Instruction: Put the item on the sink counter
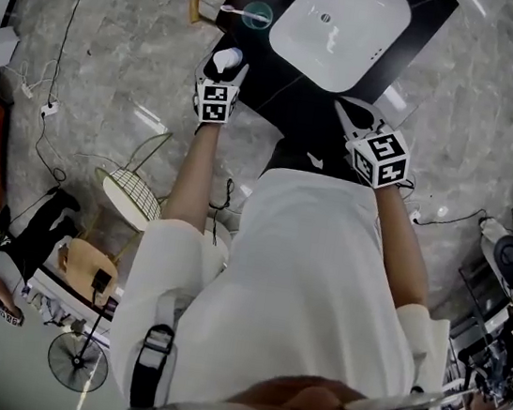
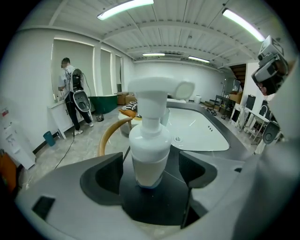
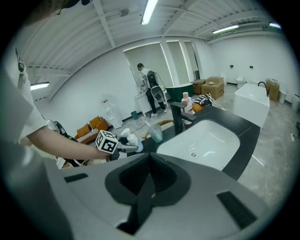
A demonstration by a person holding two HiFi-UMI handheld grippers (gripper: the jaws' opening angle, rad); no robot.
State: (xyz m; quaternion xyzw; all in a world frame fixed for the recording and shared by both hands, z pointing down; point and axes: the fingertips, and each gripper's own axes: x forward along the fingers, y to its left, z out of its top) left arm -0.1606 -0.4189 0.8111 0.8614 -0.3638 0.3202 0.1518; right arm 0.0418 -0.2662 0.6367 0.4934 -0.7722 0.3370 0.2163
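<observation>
1. My left gripper (image 1: 225,72): jaws wide apart, pointing forward and angled down.
2. My right gripper (image 1: 352,116): jaws closed together, empty, angled down likewise.
3. My left forearm (image 1: 195,167) and right forearm (image 1: 402,234): both bare, stretched forward, well apart.

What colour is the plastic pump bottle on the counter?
White pump bottle; best in left gripper view.

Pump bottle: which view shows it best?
Left gripper view: the pump bottle fills the centre, upright on the counter, between open jaws. Head view shows only its top from above; right gripper view shows it small and distant.
</observation>
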